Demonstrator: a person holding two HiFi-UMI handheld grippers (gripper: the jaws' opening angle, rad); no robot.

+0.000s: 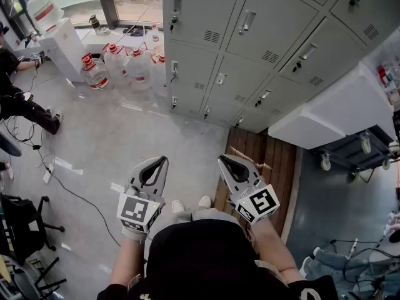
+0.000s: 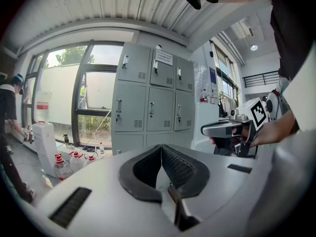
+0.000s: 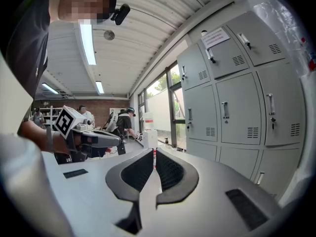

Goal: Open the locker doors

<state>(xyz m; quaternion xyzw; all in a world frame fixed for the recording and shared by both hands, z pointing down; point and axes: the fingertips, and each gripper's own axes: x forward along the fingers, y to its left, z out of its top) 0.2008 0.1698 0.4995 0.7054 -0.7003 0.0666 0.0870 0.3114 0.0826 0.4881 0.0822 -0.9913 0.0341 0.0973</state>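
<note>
A bank of grey lockers (image 1: 250, 36) stands ahead, all its doors closed, each with a small metal handle (image 1: 246, 22). The same lockers (image 2: 150, 102) show in the left gripper view, and as lockers (image 3: 237, 102) close on the right in the right gripper view. My left gripper (image 1: 164, 160) and right gripper (image 1: 222, 159) are held side by side at waist height, well short of the doors. In their own views the left gripper (image 2: 161, 146) and right gripper (image 3: 154, 151) both have their jaws together, with nothing between them.
Several water bottles (image 1: 125, 64) stand on the floor left of the lockers beside a white cabinet (image 1: 62, 42). A white unit on castors (image 1: 337, 111) sits right, and a wooden pallet (image 1: 262, 161) lies under it. A person (image 1: 19, 99), cables and an office chair (image 1: 19, 224) are far left.
</note>
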